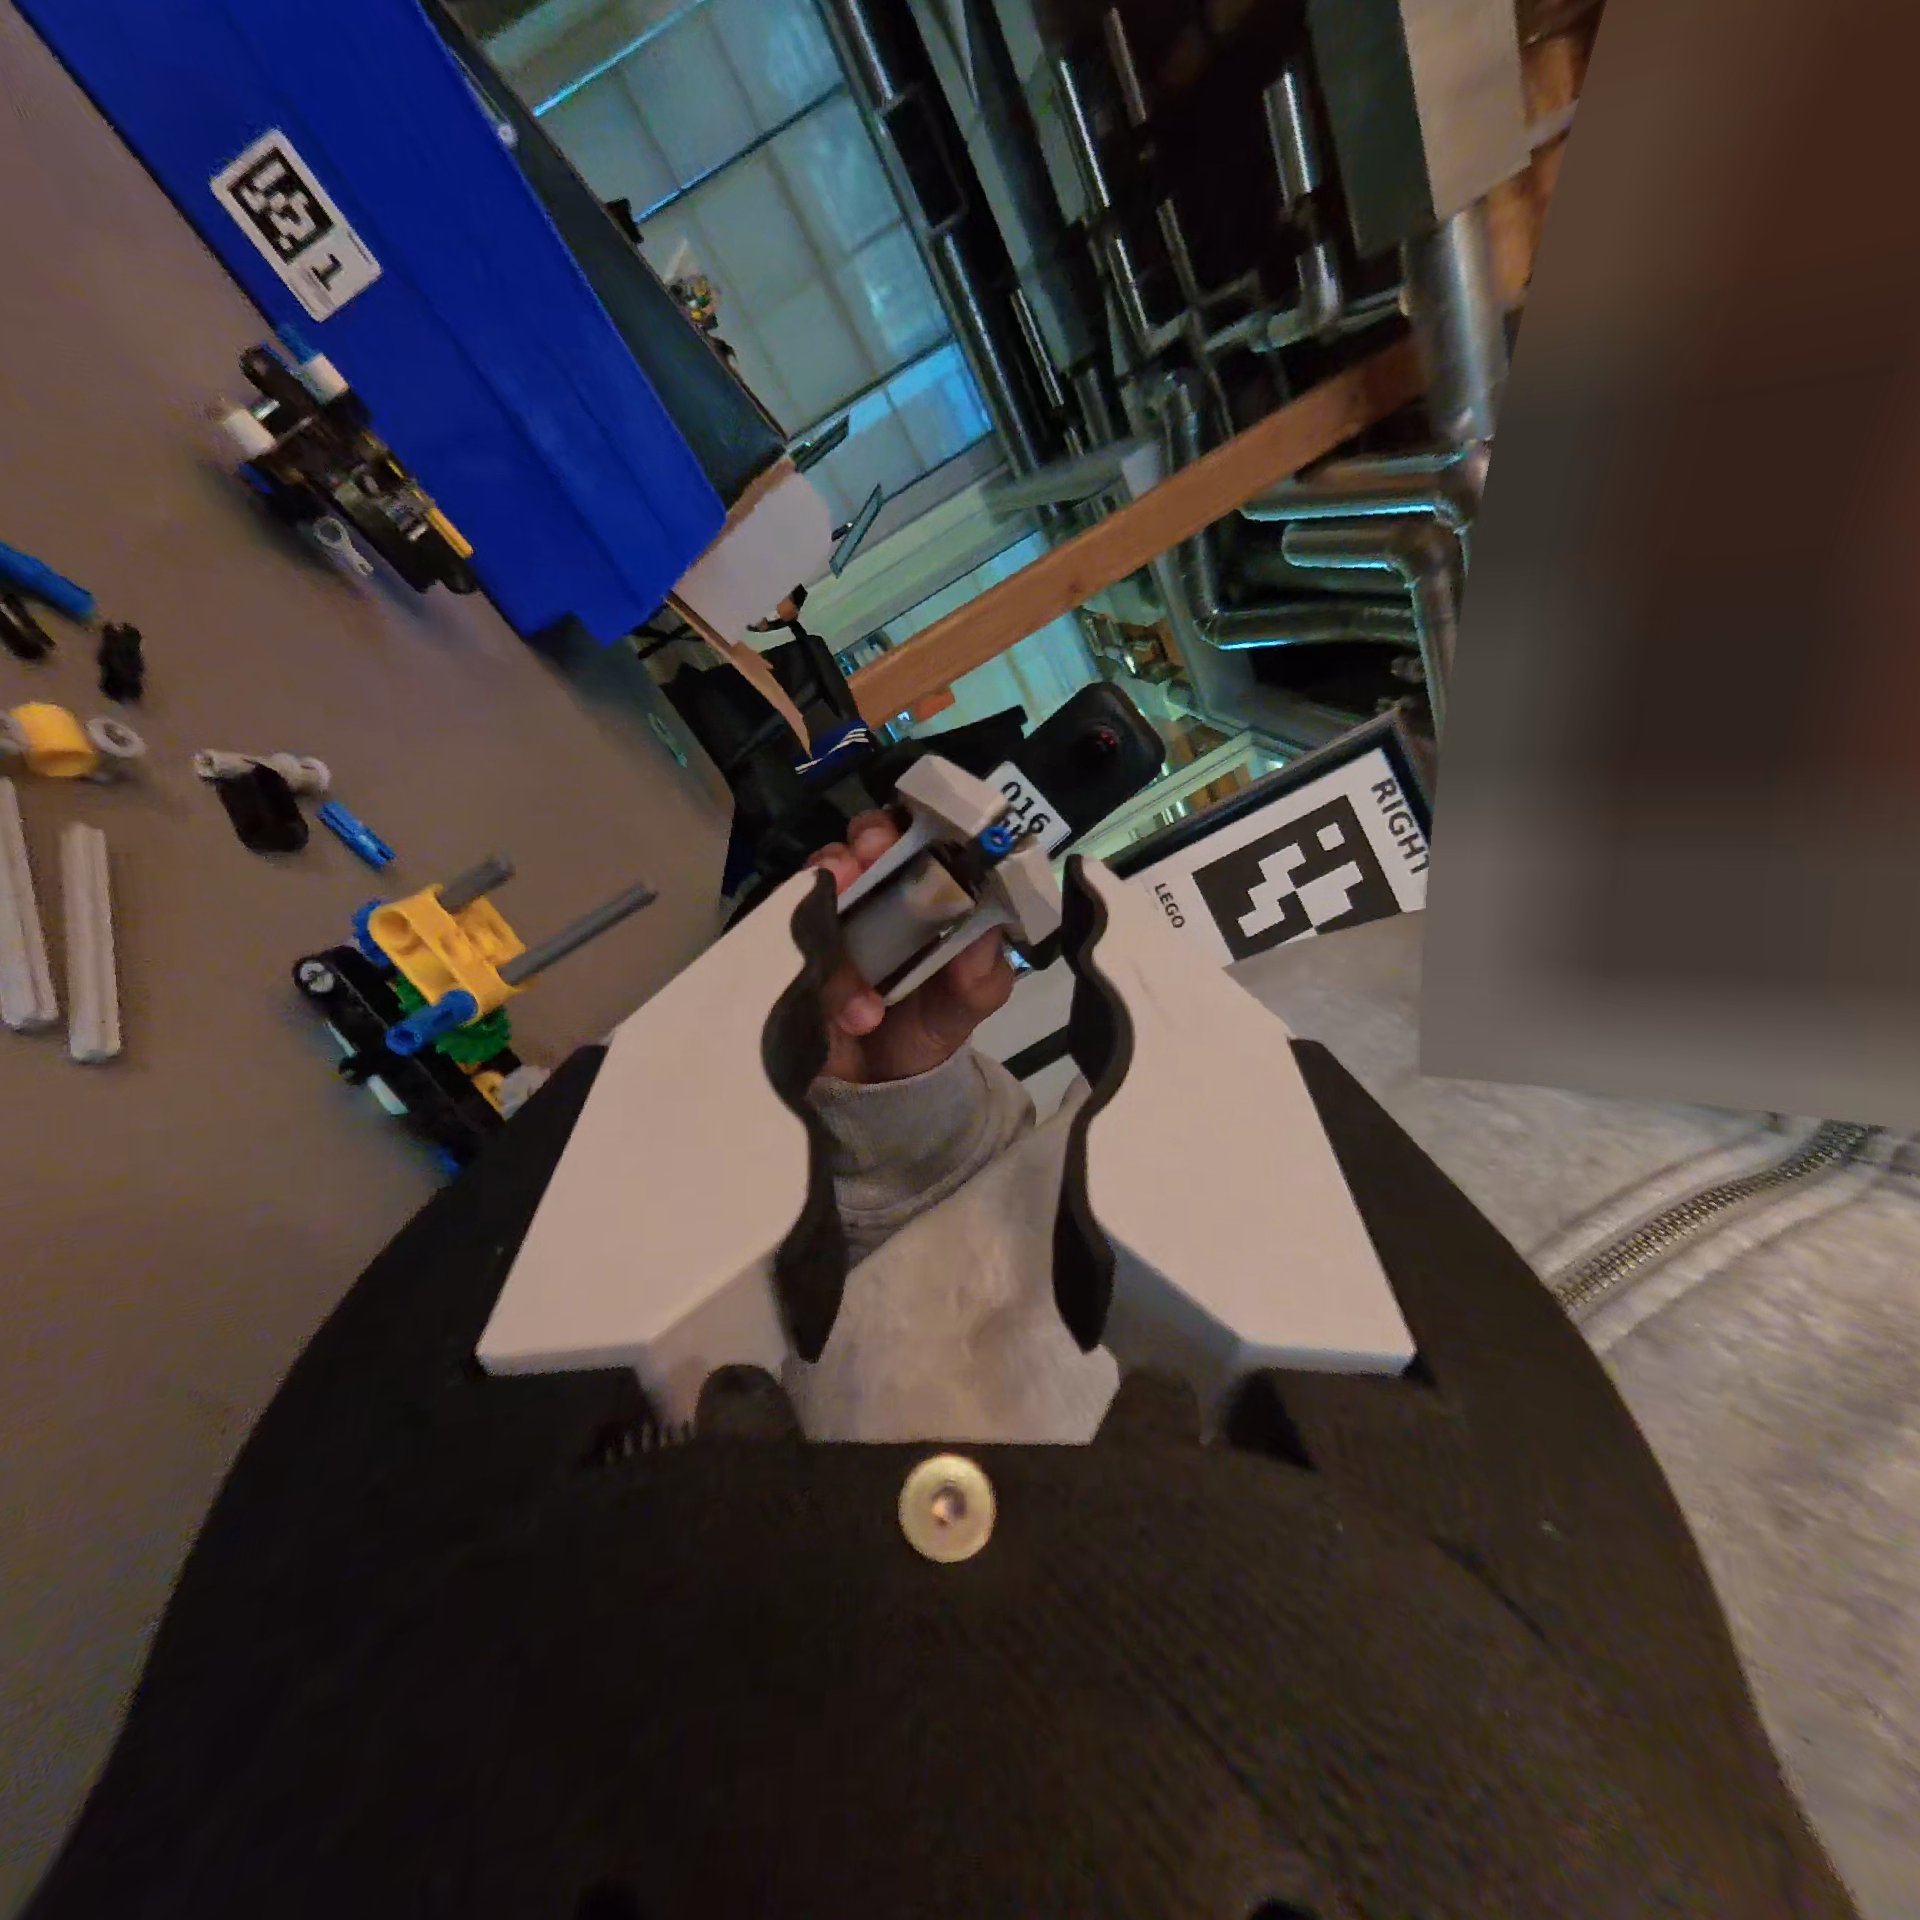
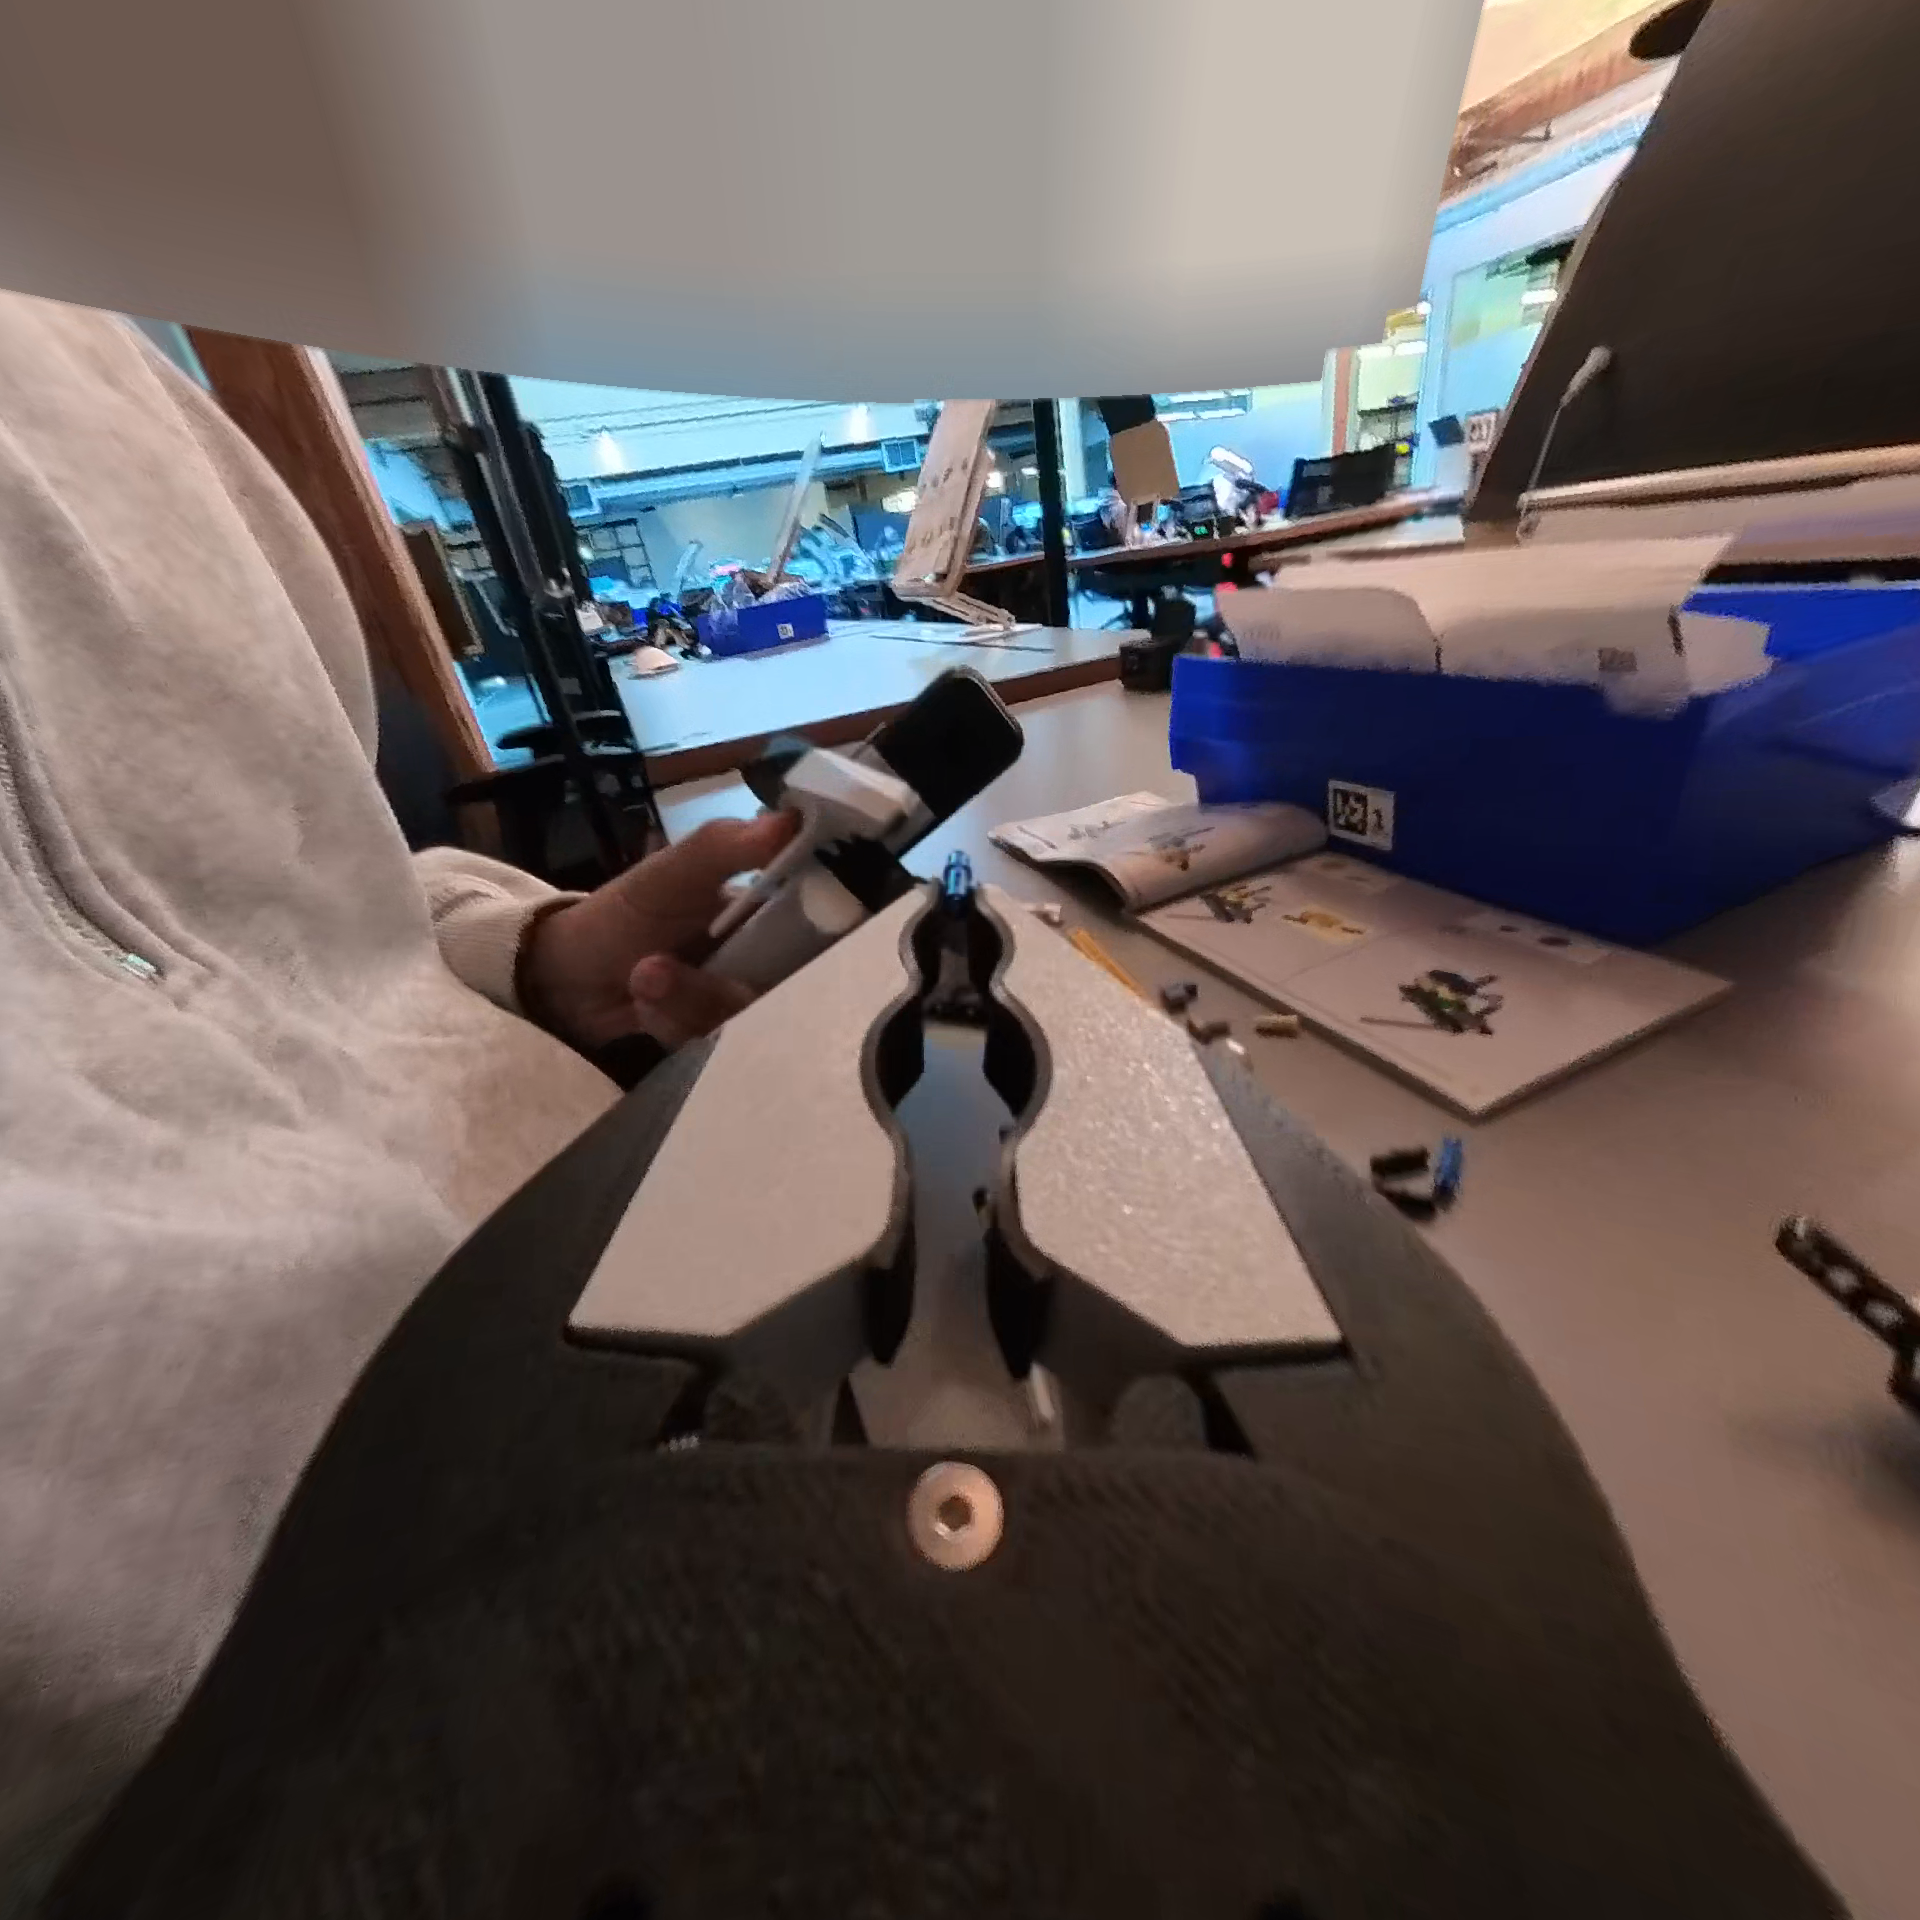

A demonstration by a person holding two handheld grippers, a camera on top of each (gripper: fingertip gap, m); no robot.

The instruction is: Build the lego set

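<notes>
In the right wrist view, my right gripper (image 2: pixel 957 896) is shut on a small blue pin (image 2: pixel 956 871) that sticks out past the tips. It is held up in the air in front of the person's grey sweatshirt. The left wrist view shows the same gripper end-on (image 1: pixel 961 868) with the blue pin (image 1: pixel 997 836). My left gripper (image 1: pixel 951 888) is open and empty, raised off the table and pointing at the right one. A yellow, green and black lego assembly (image 1: pixel 436 971) with grey axles sits on the table at the left.
A blue bin (image 1: pixel 416 312) stands at the back of the table (image 1: pixel 312 1195), also in the right wrist view (image 2: pixel 1558 769). An open instruction booklet (image 2: pixel 1351 956) lies before it. Loose pins and beams (image 1: pixel 260 800) and a second black assembly (image 1: pixel 332 468) are scattered about. The grippers are tip to tip, or close to it.
</notes>
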